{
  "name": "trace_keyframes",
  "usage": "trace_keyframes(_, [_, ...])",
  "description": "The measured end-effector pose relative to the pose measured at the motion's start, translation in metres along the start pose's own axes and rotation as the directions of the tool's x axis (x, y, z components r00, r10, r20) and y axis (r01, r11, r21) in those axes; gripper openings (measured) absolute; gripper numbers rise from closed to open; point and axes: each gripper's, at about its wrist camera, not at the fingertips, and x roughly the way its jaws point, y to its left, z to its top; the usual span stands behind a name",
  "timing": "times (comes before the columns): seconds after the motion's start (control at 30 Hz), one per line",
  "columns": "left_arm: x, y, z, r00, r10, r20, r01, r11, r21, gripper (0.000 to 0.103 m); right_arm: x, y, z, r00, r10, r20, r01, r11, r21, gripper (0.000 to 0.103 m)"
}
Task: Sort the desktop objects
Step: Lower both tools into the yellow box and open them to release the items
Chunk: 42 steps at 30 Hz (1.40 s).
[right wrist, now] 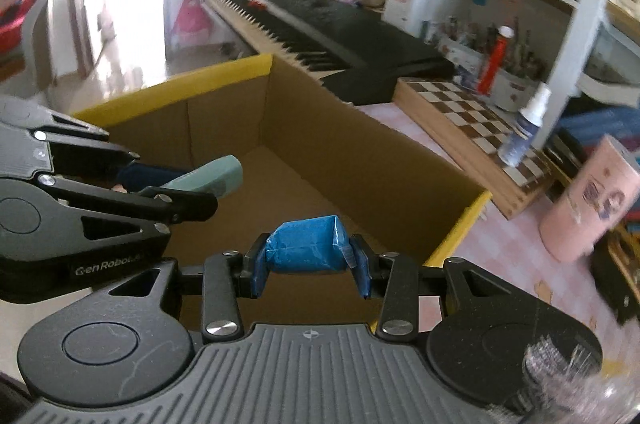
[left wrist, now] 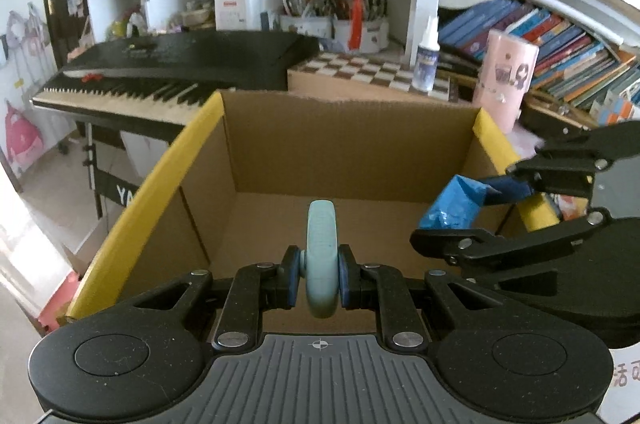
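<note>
A: Where are the things?
B: Left gripper [left wrist: 319,278] clamps a pale case [left wrist: 321,256]; right gripper [right wrist: 310,266] pinches a blue packet [right wrist: 308,250]. Both hang over the box [left wrist: 256,144].
A: Anything inside?
B: Its visible floor is bare. I judge sorting barely begun; both drops remain.

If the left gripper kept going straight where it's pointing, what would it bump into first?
Probably the bare floor of the cardboard box; the left gripper, clamping a pale blue object, points down into it. Depth is uncertain.
</note>
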Motion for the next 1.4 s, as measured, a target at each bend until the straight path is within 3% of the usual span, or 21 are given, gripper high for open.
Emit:
trace_keyframes(0.13, [0.009, -0.002, 0.000, 0.999, 0.007, -0.031, -0.007, 1.000, -0.004, 0.018, 0.014, -0.002, 0.002, 0.999, 0.020, -0.036, -0.023, 0.997, -0.075, 0.039])
trace_keyframes(0.63, [0.014, -0.006, 0.002, 0.998, 0.031, -0.048, -0.031, 0.999, 0.012, 0.020, 0.041, -0.005, 0.003, 0.994, -0.066, -0.085, 0.032, 0.937, -0.347, 0.039])
trace_keyframes(0.73, [0.013, -0.007, 0.001, 0.998, 0.029, -0.051, -0.028, 1.000, 0.011, 0.022, 0.041, -0.005, 0.002, 0.994, -0.064, -0.084, 0.031, 0.938, -0.346, 0.041])
trace_keyframes(0.87, [0.011, -0.007, 0.000, 0.999, 0.026, -0.041, -0.025, 1.000, 0.018, 0.036, 0.041, -0.005, 0.002, 0.994, -0.056, -0.089, 0.023, 0.943, -0.333, 0.044])
trace_keyframes(1.03, [0.003, -0.008, 0.000, 1.000, 0.017, -0.006, -0.017, 1.000, 0.018, 0.043, 0.033, -0.001, 0.003, 0.995, -0.081, -0.065, 0.056, 0.945, -0.323, 0.049])
trace_keyframes(1.4, [-0.027, 0.001, 0.000, 0.995, 0.015, 0.096, -0.016, 1.000, 0.013, 0.061, -0.013, -0.002, 0.004, 0.988, -0.149, 0.042, 0.154, 0.981, -0.120, 0.051])
